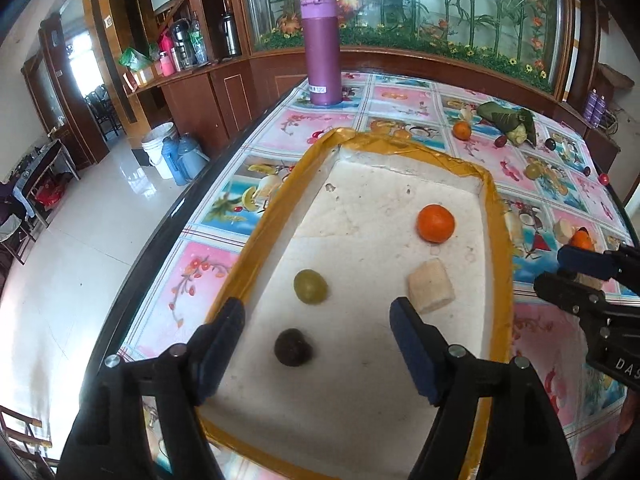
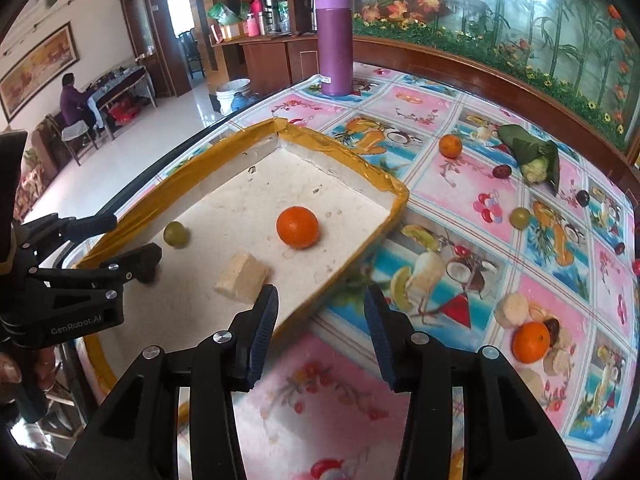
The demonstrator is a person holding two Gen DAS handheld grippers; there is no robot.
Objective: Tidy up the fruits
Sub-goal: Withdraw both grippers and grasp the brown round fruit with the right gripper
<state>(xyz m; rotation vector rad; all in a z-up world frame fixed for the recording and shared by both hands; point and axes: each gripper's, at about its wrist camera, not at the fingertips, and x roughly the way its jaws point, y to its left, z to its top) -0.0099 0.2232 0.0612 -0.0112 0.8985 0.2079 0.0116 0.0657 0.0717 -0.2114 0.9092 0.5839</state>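
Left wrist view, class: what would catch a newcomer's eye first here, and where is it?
The white tray with yellow-taped rim fills the middle, holding an orange, a green grape, a dark grape and a pale chunk. Behind it a purple flask stands at the table's far edge. The left gripper hangs open over the dark grape.

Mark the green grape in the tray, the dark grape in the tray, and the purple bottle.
green grape (image 1: 310,287), left wrist view, centre of its skin.
dark grape (image 1: 292,347), left wrist view, middle of its top.
purple bottle (image 1: 322,60), left wrist view, mid-body below the lid.
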